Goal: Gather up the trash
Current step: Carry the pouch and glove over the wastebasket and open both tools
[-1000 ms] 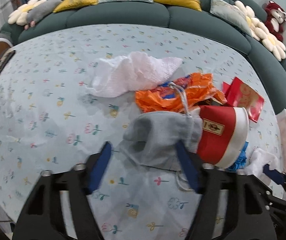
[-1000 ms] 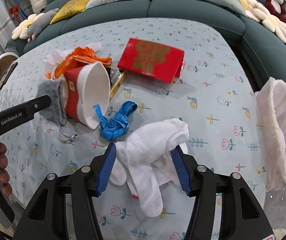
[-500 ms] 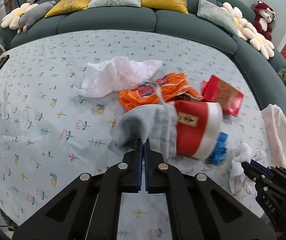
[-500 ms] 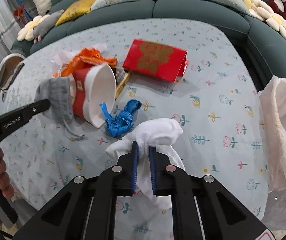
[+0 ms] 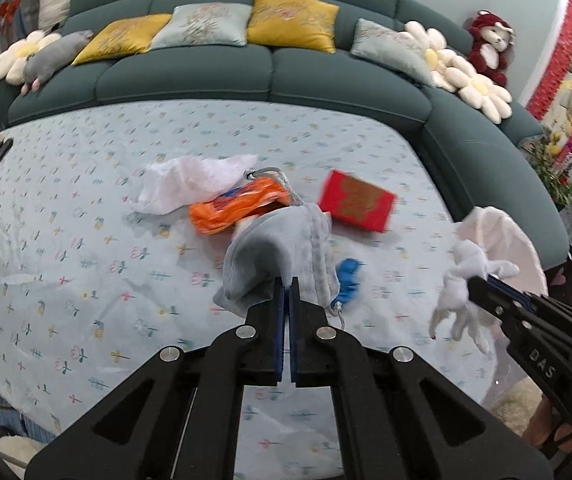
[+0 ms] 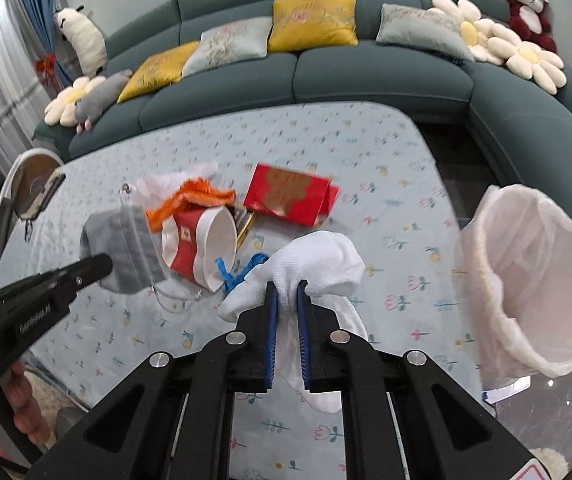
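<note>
Both loads lifted off table (image 6: 426,152): left jaws clench grey pouch (image 5: 273,256), right jaws white glove (image 6: 318,268).

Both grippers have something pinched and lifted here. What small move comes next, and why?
Probably swing the right gripper toward the lined bin on its right and release there. It is clamped on the white glove, lifted off the table, and the bin's mouth is open nearby. The left gripper, holding the grey pouch, sits farther away.
</note>
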`<state>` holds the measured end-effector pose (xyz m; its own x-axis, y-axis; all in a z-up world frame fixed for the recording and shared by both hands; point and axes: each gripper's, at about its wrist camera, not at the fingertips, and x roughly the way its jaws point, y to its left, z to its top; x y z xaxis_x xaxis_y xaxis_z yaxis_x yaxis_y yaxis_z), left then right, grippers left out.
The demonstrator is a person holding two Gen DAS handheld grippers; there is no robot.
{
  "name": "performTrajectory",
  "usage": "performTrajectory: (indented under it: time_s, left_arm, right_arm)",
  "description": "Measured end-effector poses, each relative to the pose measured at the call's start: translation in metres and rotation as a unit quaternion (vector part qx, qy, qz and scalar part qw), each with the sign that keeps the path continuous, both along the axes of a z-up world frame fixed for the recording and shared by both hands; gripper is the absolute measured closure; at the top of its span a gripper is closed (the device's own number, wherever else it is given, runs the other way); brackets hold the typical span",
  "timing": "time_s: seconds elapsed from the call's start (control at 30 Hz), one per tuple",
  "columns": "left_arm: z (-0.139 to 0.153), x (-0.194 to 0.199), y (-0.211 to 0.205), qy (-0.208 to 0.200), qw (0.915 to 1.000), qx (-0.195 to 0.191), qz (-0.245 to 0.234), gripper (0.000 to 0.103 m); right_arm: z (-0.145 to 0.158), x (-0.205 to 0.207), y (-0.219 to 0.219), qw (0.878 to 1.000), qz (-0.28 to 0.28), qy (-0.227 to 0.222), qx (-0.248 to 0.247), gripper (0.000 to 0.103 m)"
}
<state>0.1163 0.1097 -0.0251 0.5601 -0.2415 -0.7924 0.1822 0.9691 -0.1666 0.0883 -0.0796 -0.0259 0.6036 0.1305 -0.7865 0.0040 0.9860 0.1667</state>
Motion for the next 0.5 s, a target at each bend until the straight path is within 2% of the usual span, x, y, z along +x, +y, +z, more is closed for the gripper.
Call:
performTrajectory:
  time_s: [0.23,0.5]
  left_arm:
    - [0.026,-0.014,-0.051,-0.024,0.9987,0.002,-0.045,0.102]
    - [0.050,-0.024,-0.125,-0.046,0.9933,0.001,-0.106,0.102]
  right_arm:
    - [0.022,-0.019,-0.036,0.999,-0.031,-0.028,0.001,0.093]
    - [0.043,-0.039,-0.092,0.996,-0.075,-0.057,0.002,0.093]
